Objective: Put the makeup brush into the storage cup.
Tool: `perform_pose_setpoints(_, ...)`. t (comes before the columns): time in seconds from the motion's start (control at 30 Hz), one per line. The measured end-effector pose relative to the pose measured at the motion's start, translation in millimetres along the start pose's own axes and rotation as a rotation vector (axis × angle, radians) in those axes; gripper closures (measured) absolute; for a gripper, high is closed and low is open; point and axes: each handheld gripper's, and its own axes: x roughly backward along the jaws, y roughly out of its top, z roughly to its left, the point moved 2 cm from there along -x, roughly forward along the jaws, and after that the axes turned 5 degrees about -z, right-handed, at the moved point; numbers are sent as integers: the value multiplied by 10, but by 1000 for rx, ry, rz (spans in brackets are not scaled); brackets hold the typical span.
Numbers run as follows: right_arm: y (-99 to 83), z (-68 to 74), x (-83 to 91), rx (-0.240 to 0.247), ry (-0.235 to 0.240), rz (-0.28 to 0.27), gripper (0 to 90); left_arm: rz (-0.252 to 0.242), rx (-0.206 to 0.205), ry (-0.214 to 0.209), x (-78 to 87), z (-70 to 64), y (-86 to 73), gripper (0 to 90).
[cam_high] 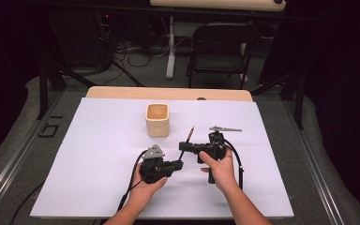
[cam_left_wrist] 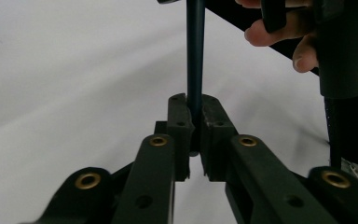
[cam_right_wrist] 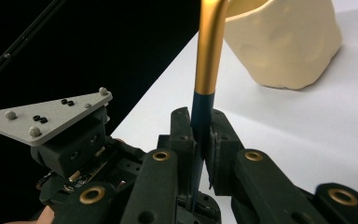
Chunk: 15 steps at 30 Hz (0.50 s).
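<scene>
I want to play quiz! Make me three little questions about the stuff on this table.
1. True or false: the cup is lying on its side.
2. What do the left hand-held gripper and the right hand-held gripper both clamp?
3. The cup's colour is: A) blue B) cream C) red

Key: 1. False, it stands upright on the white sheet. 2. The same paintbrush, with a dark handle and a gold metal band. 3. B.
</scene>
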Motion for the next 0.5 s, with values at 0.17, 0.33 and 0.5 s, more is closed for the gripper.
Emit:
perform_pose_setpoints(0.17,23,21,18,55,-32,1,830,21,-19,18,12,-15,-7,647)
perform_pose_setpoints(0.33,32,63,25,145,-76,30,830,28,-54,48,80,-27,16,602)
perform_pose_setpoints(0.5,21,144,8,229,-112,78,830,32,-97,67,158,-27,71,569)
